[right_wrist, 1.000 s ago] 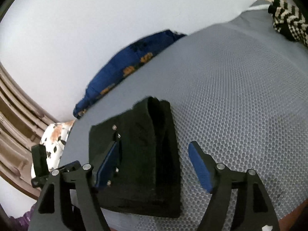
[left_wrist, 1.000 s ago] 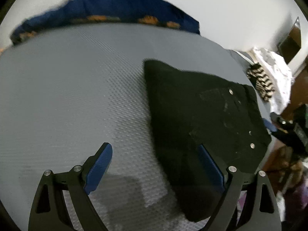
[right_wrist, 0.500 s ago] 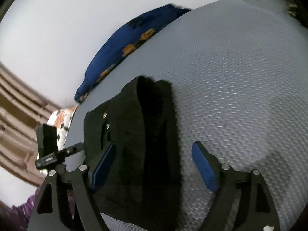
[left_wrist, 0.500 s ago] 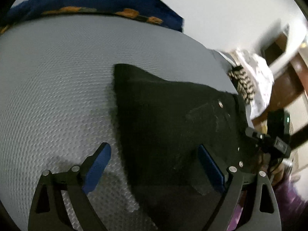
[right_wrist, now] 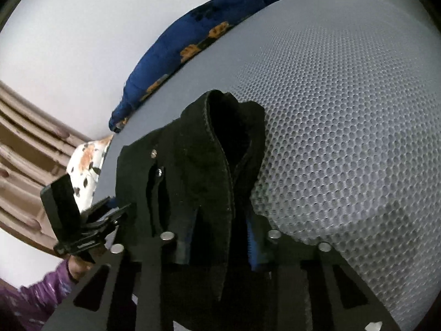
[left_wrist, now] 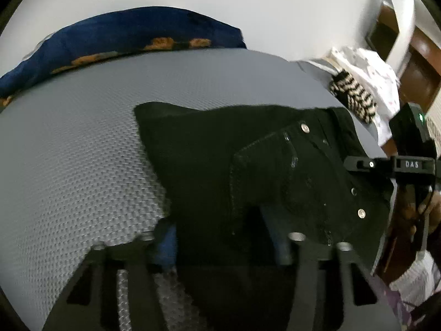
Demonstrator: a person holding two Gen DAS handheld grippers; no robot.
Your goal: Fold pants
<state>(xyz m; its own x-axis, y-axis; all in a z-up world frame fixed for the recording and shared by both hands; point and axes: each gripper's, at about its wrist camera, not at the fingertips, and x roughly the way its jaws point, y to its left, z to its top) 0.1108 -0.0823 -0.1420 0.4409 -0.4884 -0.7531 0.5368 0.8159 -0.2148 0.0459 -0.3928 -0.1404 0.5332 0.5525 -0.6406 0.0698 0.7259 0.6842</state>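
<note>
Fingers first: my left gripper (left_wrist: 223, 237) has just been closing, and its blue pads now press on a thick near edge of the black pants (left_wrist: 248, 160), the cloth bunched up between them. My right gripper (right_wrist: 217, 237) has just been closing too, narrower, and it pinches a raised ridge of the same pants (right_wrist: 198, 160) so that the fold stands up like a collar.

From the left fingers the bundle runs off toward one o'clock, its waistband and rivets out at three o'clock, a back pocket in between. From the right fingers it runs toward twelve, rivets at ten o'clock. I judge the long axis of the bundle to lie across between my two grips, each hand at one end of the near edge, neither clearly nearer. The next move, as I read it, turns on carrying that edge away from me toward the far edge at twelve.

The pants lie folded on the grey mesh-textured bed (left_wrist: 82, 143), near its front edge.

Count: one pair of pants, two grippers, one blue patterned pillow (left_wrist: 124, 35) at the far side, one zigzag cloth (left_wrist: 352, 93) at two o'clock.
</note>
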